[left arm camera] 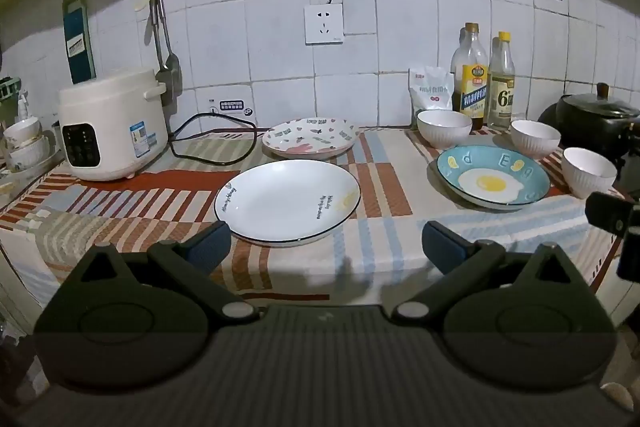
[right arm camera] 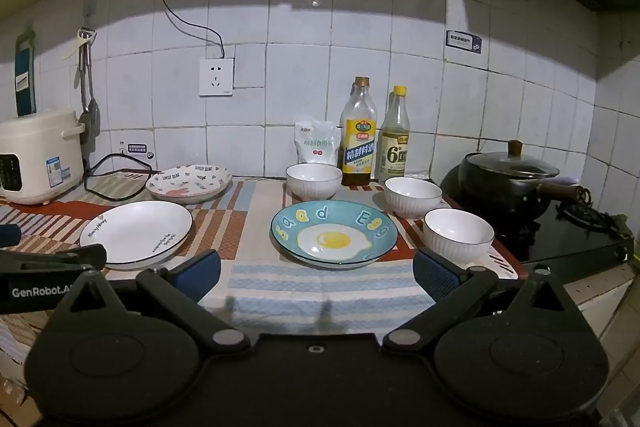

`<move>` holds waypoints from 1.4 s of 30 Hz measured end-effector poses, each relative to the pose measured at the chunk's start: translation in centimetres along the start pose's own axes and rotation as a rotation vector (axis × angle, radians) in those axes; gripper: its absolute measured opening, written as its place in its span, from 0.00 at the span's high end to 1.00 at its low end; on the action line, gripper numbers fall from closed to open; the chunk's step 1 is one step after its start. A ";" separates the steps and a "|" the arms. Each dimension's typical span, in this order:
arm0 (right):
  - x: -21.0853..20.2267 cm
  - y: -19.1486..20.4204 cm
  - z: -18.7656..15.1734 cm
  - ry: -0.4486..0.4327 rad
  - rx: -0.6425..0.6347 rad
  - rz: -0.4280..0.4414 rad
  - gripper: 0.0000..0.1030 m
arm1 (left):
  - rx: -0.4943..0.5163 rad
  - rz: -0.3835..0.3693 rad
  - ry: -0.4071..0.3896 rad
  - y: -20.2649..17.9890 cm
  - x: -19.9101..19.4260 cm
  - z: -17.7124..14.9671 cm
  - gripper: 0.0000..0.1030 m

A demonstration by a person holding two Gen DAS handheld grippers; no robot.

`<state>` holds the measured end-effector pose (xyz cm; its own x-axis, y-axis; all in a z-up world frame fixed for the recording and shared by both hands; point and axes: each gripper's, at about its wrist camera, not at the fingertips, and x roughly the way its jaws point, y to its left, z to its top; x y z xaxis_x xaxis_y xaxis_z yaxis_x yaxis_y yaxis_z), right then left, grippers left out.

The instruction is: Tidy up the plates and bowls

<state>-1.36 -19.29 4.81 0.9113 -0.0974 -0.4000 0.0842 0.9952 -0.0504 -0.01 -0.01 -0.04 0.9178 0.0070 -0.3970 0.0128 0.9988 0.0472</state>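
Three plates lie on the striped cloth: a white plate (left arm camera: 287,203) (right arm camera: 137,233), a patterned plate (left arm camera: 310,138) (right arm camera: 189,183) behind it, and a blue fried-egg plate (left arm camera: 493,175) (right arm camera: 334,233) to the right. Three white ribbed bowls stand around the blue plate: back (left arm camera: 444,128) (right arm camera: 314,181), middle (left arm camera: 535,138) (right arm camera: 413,197), right (left arm camera: 588,177) (right arm camera: 458,235). My left gripper (left arm camera: 326,247) is open and empty, just before the white plate. My right gripper (right arm camera: 316,275) is open and empty, before the blue plate.
A white rice cooker (left arm camera: 110,131) with a black cord stands at the left. Two bottles (right arm camera: 359,135) and a white bag (right arm camera: 317,145) stand against the tiled wall. A black lidded pot (right arm camera: 508,183) sits on the stove at the right. More bowls (left arm camera: 24,143) stand far left.
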 end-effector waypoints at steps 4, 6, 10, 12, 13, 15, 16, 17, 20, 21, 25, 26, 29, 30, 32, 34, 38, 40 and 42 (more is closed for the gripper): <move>-0.2 0.0 0.0 -0.006 -0.005 -0.002 0.00 | -0.009 -0.001 0.001 0.3 -0.1 -0.1 0.00; -0.4 0.0 -0.1 -0.008 -0.006 -0.002 0.00 | 0.001 0.005 -0.002 0.7 -0.4 -0.1 0.00; -0.3 0.4 -0.4 -0.007 -0.003 -0.006 0.00 | 0.019 0.004 0.013 0.8 -0.2 -0.4 0.00; -0.1 0.1 -0.3 -0.004 -0.004 -0.004 0.00 | 0.029 0.010 0.016 0.3 -0.1 -0.6 0.00; -0.1 0.1 -0.3 -0.004 -0.006 -0.003 0.00 | 0.022 0.010 0.015 0.4 -0.2 -0.6 0.00; -0.2 0.1 -0.3 -0.003 -0.009 -0.002 0.00 | 0.015 0.014 0.010 0.6 -0.4 -0.7 0.00; -0.5 0.0 -0.5 0.000 -0.009 -0.005 0.00 | 0.020 0.020 0.011 0.6 -0.4 -0.7 0.00; -0.5 0.0 -0.6 0.002 -0.012 -0.008 0.00 | 0.029 0.027 0.010 0.5 -0.4 -0.7 0.00; -0.5 0.0 -0.7 0.003 -0.017 -0.013 0.00 | 0.039 0.026 0.012 0.6 -0.4 -0.8 0.00; -0.6 0.0 -0.7 0.001 -0.018 -0.014 0.00 | 0.037 0.022 0.012 0.7 -0.4 -0.8 0.00; -0.6 -0.2 -0.8 -0.001 -0.018 -0.021 0.00 | 0.015 -0.015 0.001 1.1 -0.6 -1.0 0.00; -0.5 -0.3 -0.8 0.000 -0.017 -0.023 0.00 | 0.010 -0.017 0.002 1.1 -0.6 -1.0 0.00; -0.4 -0.4 -1.0 0.003 -0.015 -0.033 0.00 | 0.014 -0.013 -0.004 1.2 -0.6 -1.3 0.00; -0.4 -0.5 -1.0 0.005 -0.016 -0.035 0.00 | 0.014 -0.011 -0.012 1.3 -0.7 -1.4 0.00; -0.2 -0.7 -1.2 0.007 -0.016 -0.039 0.00 | 0.006 -0.016 -0.024 1.5 -0.8 -1.6 0.00; -0.1 -0.8 -1.3 0.009 -0.016 -0.043 0.00 | -0.010 -0.027 -0.025 1.7 -0.8 -1.7 0.00; 0.0 -0.9 -1.5 0.010 -0.019 -0.048 0.00 | -0.026 -0.035 -0.014 2.0 -0.8 -1.8 0.00; 0.1 -0.9 -1.6 0.011 -0.021 -0.051 0.00 | -0.020 -0.030 -0.013 1.9 -0.8 -1.8 0.00; 0.1 -0.9 -1.8 0.012 -0.023 -0.051 0.00 | -0.015 -0.028 -0.012 1.9 -0.8 -1.9 0.00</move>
<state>-2.05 -20.25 3.20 0.9013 -0.1485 -0.4069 0.1213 0.9883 -0.0919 -1.43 1.97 -1.35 0.9218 -0.0216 -0.3871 0.0329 0.9992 0.0225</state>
